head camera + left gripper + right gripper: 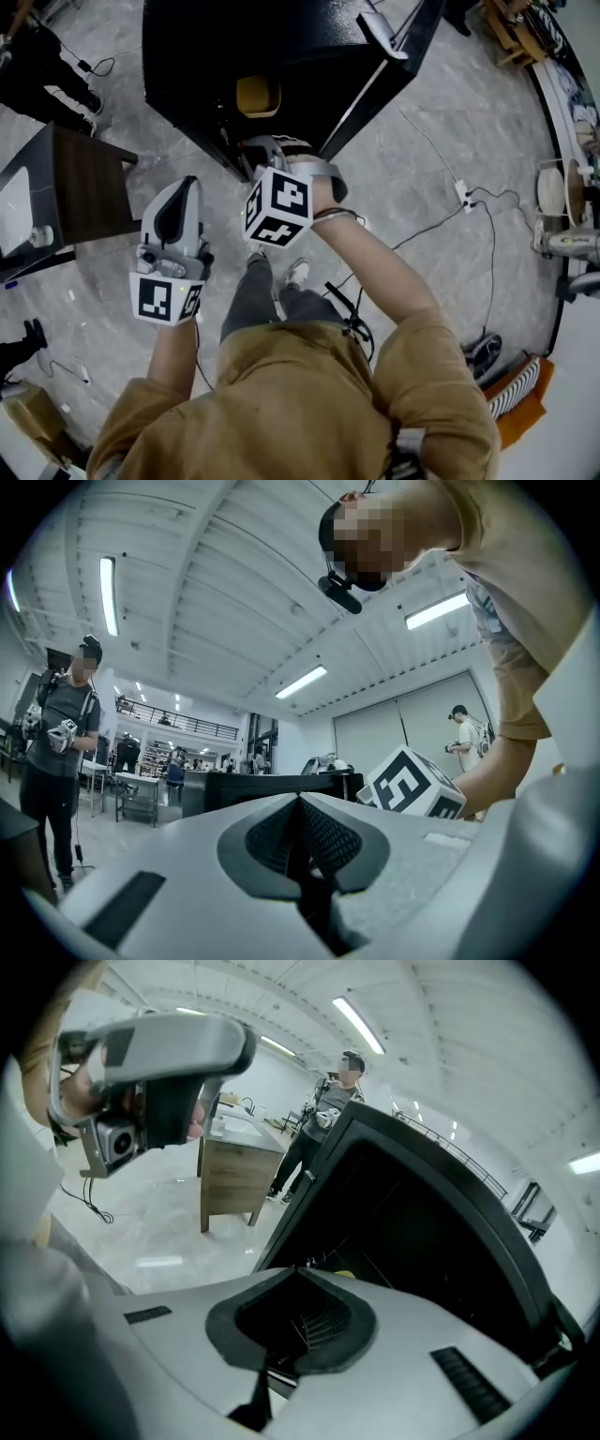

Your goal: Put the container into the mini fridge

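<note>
The black mini fridge [281, 47] stands on the floor with its door [398, 56] swung open to the right. A yellow container [257, 96] sits inside it on a shelf. My right gripper [266, 150] hangs just in front of the fridge opening, below the container and apart from it, jaws shut with nothing in them. In the right gripper view the shut right gripper [302, 1271] faces the dark fridge interior [422, 1232], and a sliver of the yellow container [345, 1274] shows over its tips. My left gripper [186, 186] is off to the left of the fridge, also shut and empty [300, 801].
A dark wooden side table [84, 187] stands left of the fridge. A white cable and power strip [464, 195] lie on the grey floor to the right. A person [66, 752] stands at a distance, and another person [323, 1119] is near the table. Shelving and clutter line the right edge [562, 216].
</note>
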The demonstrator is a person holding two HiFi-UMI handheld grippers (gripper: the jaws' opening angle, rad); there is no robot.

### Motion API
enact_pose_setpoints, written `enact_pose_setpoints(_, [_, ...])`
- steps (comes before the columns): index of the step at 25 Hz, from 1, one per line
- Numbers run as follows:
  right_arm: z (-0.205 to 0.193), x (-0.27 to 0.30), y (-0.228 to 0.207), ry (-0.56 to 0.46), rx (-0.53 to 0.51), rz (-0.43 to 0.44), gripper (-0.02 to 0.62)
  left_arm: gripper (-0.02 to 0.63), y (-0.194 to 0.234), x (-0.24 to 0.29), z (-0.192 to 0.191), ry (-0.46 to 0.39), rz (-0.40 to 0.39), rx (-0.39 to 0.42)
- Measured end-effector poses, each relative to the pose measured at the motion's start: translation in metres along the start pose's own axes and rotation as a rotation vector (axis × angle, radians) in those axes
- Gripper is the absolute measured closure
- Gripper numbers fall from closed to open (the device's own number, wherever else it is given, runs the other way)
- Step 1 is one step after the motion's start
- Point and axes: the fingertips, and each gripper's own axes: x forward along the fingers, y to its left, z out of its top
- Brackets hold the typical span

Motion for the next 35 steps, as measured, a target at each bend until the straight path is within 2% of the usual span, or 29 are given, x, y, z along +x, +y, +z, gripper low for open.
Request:
enact_pose_setpoints(14, [0.037,-0.099,-0.017,-0.157,0.145,-0.046,0.594,0.604,-0.007,-0.013,0.054,-0.047,-0.002,-0.014])
enact_pose_setpoints(22, [0.039,-0.15,-0.03,-0.217,0.254,-0.083,0.594,0.604,-0.013,-0.018,0.083,-0.072,-0.018,-0.017])
enact_pose_setpoints(27, [0.045,-0.177,-0.029,-0.251,0.284,-0.083,0.595,0.604,-0.015,-0.018,0.099,-0.087,-0.028,-0.017])
enact_pose_setpoints(35, [0.048,-0.222,-0.049,-0.347,0.426,-0.132,0.595,0.604,0.001,-0.029,0.113,-0.097,0.012,-0.028])
